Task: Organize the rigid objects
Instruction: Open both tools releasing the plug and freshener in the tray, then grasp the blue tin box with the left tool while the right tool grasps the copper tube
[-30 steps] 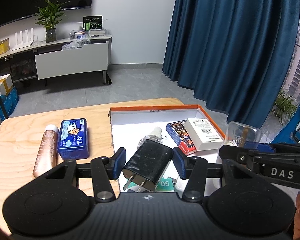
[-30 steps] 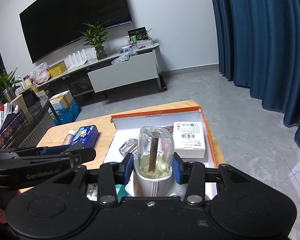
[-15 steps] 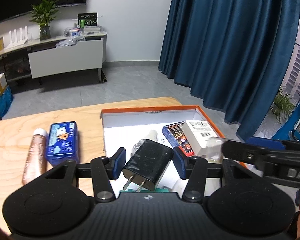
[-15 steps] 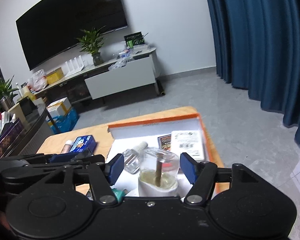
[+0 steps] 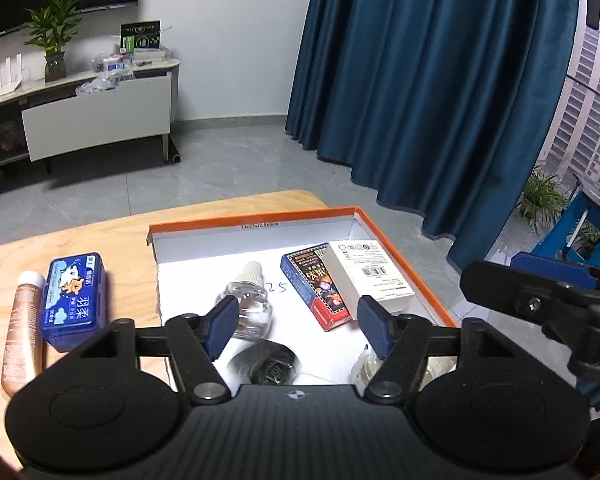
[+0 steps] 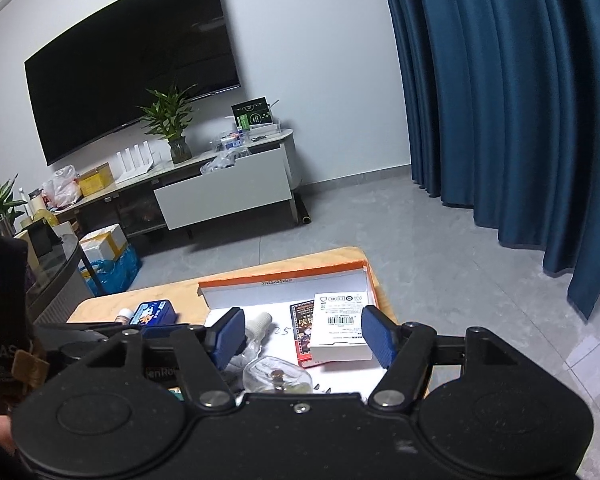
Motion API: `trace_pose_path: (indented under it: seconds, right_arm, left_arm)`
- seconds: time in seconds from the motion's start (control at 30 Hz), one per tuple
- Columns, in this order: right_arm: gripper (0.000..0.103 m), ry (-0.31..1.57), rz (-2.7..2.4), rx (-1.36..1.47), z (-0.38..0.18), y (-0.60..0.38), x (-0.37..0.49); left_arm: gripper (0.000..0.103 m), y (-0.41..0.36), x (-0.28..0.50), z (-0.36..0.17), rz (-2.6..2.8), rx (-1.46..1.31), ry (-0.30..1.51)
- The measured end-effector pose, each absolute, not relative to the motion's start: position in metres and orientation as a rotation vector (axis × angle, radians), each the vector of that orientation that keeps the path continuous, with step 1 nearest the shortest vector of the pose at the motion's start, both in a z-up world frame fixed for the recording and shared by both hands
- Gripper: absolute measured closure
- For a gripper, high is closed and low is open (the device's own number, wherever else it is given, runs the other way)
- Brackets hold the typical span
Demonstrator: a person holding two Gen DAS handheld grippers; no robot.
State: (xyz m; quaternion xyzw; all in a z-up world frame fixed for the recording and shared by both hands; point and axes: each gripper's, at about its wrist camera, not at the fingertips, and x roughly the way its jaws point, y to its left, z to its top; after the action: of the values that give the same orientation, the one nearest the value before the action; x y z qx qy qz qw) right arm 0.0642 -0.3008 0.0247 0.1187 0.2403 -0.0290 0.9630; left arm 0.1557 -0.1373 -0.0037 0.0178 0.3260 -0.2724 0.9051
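My left gripper [image 5: 299, 330] hangs over the white floor of the orange-rimmed box [image 5: 252, 216], its jaws opening. The black charger [image 5: 268, 364] lies blurred just under them, touched by neither pad. My right gripper [image 6: 303, 336] is also over the box with its jaws opening. The glass jar [image 6: 278, 376] stands below and free of its pads. Inside the box lie a clear bottle [image 5: 248, 304], a red-and-blue card box [image 5: 316, 286] and a white box [image 5: 366, 270]. On the wooden table to the left lie a blue tin [image 5: 74, 300] and a brown tube [image 5: 22, 336].
The right gripper's arm [image 5: 540, 300] crosses the box's right edge in the left wrist view. The table [image 5: 132, 240] ends just behind the box. Beyond it are grey floor, blue curtains and a low TV cabinet [image 6: 220, 196].
The left gripper opened and the black charger dropped from it into the box. The right gripper opened off the glass jar, which now stands lower, under its jaws.
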Motion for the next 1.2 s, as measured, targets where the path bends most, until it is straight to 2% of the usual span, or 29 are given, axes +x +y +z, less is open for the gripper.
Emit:
trace_pose_path:
  seconds: [0.13, 0.2, 0.37, 0.73, 1.2]
  right_arm:
    - [0.025, 0.476, -0.048, 0.217, 0.028, -0.294, 0.063]
    - [0.024, 0.475, -0.032, 0.211, 0.029, -0.288, 0.064]
    - [0.023, 0.478, 0.015, 0.183, 0.03, -0.272, 0.064]
    - [0.021, 0.543, 0.131, 0.114, 0.024, -0.222, 0.085]
    - [0.02, 0.577, 0.178, 0.134, 0.011, -0.212, 0.09]
  left_arm:
    - [0.029, -0.127, 0.151, -0.002, -0.534, 0.012, 0.665]
    - [0.022, -0.117, 0.149, 0.0, -0.515, -0.008, 0.651]
    - [0.011, -0.079, 0.147, 0.0, -0.373, -0.024, 0.605]
    - [0.01, -0.024, 0.183, -0.022, -0.186, -0.07, 0.693]
    - [0.01, -0.039, 0.247, -0.05, -0.187, 0.027, 0.759]
